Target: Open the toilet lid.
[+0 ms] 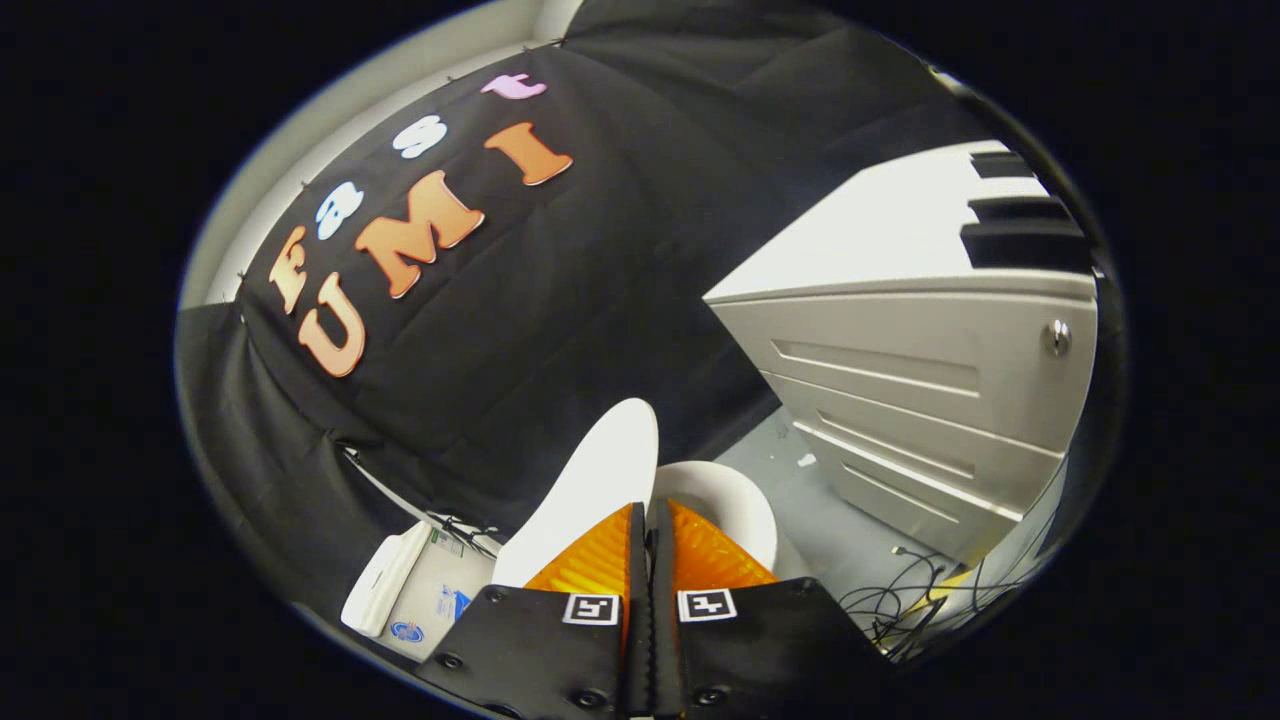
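You see a smooth, glossy plastic toilet lid (600, 480), matt black cloth wall (600, 280), and a shiny metal cabinet knob (1056, 337).

Grey cabinet (920, 400), grey floor (830, 520), cables (900, 590)

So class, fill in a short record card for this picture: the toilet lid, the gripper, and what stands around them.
toilet lid: lid raised, standing on edge just beyond the gripper
toilet bowl: bowl exposed beside the lid
gripper: gripper fingers together, nothing visibly between them
tank: tank beside the lid, against the black cloth
cabinet: drawer cabinet beyond the bowl
floor: cables lying loose near the cabinet
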`<state>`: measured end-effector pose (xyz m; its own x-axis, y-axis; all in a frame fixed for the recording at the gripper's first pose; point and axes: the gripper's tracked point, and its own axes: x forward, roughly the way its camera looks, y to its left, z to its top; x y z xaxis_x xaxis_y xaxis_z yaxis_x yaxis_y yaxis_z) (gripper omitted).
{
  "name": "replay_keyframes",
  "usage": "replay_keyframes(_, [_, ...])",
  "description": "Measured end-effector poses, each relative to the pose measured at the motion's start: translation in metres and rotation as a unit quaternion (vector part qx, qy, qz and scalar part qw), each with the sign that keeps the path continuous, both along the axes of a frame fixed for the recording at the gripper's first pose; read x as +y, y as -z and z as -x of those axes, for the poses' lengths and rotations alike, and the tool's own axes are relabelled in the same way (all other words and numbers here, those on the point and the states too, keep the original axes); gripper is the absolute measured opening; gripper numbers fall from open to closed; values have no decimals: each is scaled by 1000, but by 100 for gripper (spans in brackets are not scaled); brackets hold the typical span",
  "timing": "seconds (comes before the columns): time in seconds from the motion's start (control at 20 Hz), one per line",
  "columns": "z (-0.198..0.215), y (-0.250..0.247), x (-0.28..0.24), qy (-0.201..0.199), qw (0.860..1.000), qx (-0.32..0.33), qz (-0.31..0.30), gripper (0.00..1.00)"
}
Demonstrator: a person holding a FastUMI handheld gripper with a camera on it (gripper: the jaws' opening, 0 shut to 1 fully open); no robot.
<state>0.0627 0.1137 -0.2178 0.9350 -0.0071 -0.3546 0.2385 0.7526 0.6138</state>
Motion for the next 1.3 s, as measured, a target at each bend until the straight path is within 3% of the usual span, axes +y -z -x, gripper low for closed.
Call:
replay_keyframes(0.3, [-13, -53, 26, -33, 996, -11, 87, 8])
replay_keyframes(0.5, [-22, -100, 53, -50, 995, -48, 77, 8])
replay_keyframes(0.75, [-30, -124, 80, -85, 985, -43, 144, 8])
replay_keyframes(1.3, [-40, -185, 148, -145, 969, -76, 184, 8])
